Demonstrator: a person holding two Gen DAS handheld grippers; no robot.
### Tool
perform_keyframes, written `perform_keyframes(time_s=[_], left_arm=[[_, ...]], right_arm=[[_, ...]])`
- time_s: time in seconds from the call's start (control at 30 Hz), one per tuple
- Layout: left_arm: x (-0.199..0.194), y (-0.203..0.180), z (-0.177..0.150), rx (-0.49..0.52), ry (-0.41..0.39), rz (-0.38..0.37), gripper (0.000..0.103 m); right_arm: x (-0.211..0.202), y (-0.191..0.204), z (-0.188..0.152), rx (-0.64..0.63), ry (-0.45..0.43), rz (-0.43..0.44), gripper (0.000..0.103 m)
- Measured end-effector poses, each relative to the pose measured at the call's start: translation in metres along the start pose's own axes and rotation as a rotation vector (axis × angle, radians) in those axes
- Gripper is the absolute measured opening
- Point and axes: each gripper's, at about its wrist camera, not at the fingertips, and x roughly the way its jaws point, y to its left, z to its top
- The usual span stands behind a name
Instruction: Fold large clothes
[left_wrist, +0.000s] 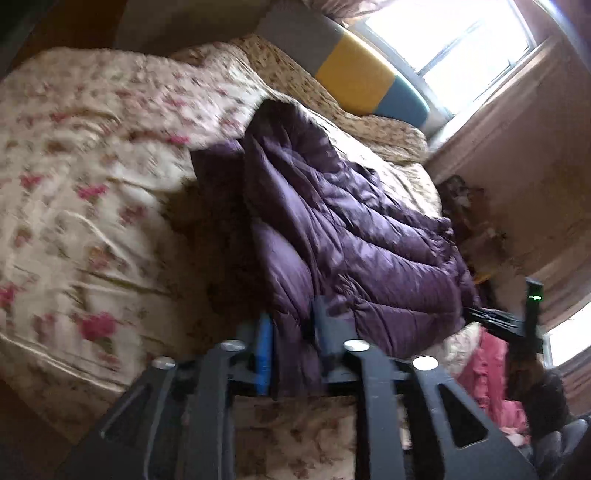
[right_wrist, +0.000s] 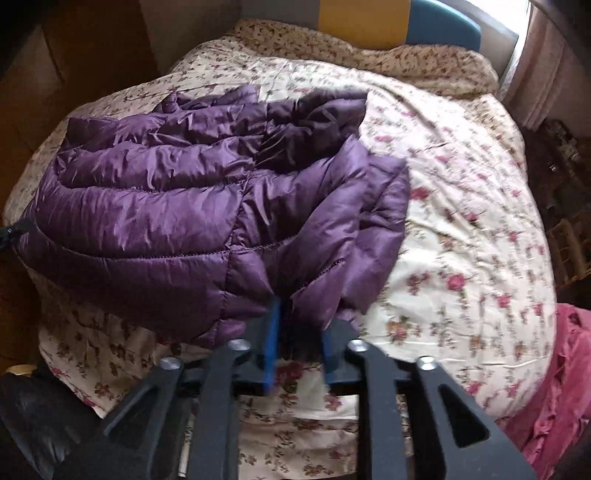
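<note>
Left hand-held gripper: jaws parted, blue pads spaced apart. A fold of the purple quilted jacket hangs in the gap between them; the pads are not seen pressing on it, so the garment is released.

Right hand-held gripper: jaws likewise parted, blue pads apart. The jacket's near hem lies at the fingertips and partly in the gap, with no pad closed on it.

The jacket lies doubled over on the bed, on a cream floral bedspread. In the right wrist view it occupies the left half of the bed, reaching the near edge, with its darker lining exposed toward the headboard end. In the left wrist view it runs along the bed edge nearest the window.

A headboard with grey, yellow and blue panels stands at the far end. A pink cloth lies at the bed's near right corner.
</note>
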Motion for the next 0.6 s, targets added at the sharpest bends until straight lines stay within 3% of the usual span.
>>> perform_keyframes(time_s=[0.07, 0.27, 0.47, 0.53, 0.57, 0.6], left_arm=[[-0.003, 0.002, 0.012, -0.01, -0.037, -0.008, 0.053], [0.016, 0.003, 0.062, -0.026, -0.078, 0.02, 0.053], [0.052, 0.003, 0.104, -0.076, -0.062, 0.028, 0.053], [0.065, 0.004, 0.116, -0.089, -0.036, 0.032, 0.049], [0.068, 0.002, 0.118, -0.087, -0.032, 0.048, 0.036], [0.071, 0.001, 0.12, -0.079, -0.024, 0.061, 0.02]], right_arm=[[-0.01, 0.004, 0.004, -0.018, -0.035, -0.028, 0.06], [-0.001, 0.002, 0.055, -0.009, -0.114, -0.092, 0.067], [0.053, -0.015, 0.122, 0.118, -0.084, -0.039, 0.068], [0.067, -0.02, 0.13, 0.141, -0.055, -0.02, 0.068], [0.075, -0.02, 0.134, 0.151, -0.036, -0.011, 0.064], [0.082, -0.021, 0.136, 0.16, -0.016, 0.008, 0.046]])
